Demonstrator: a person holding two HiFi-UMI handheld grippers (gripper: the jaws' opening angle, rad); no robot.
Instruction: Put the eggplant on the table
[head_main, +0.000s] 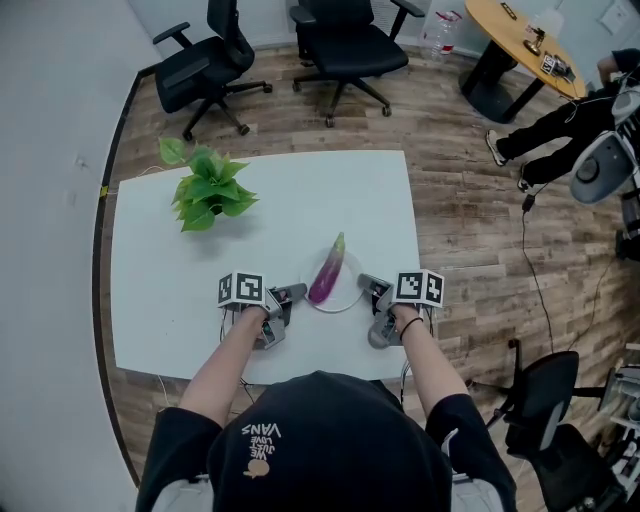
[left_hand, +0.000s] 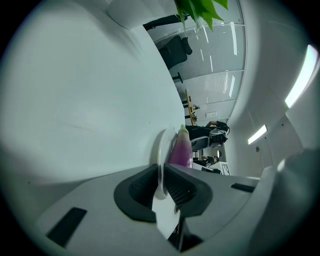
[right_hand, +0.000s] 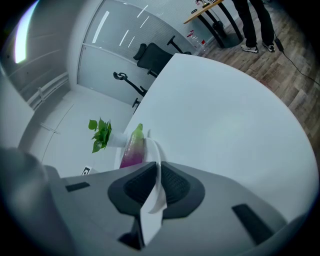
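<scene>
The eggplant (head_main: 328, 270) lies lengthwise on a white plate (head_main: 347, 292), its green stem end pointing away from the person and its purple body toward them. The plate is over the near part of the white bench (head_main: 300, 190), between the two grippers. Whether it rests on the bench or is raised just off it cannot be told.

The left gripper (head_main: 295, 293) is pressed together on the plate's left rim; in the left gripper view the thin white edge runs straight between its dark pads (left_hand: 142, 190), with the eggplant just beyond. The right gripper (head_main: 372, 285) pinches the opposite rim in the same way, the edge caught between its pads (right_hand: 176, 186).

A leafy green plant (head_main: 207, 190) stands at the bench's far left, well apart from the plate. Two black office chairs (head_main: 345, 45) stand on the wooden floor beyond the bench.
</scene>
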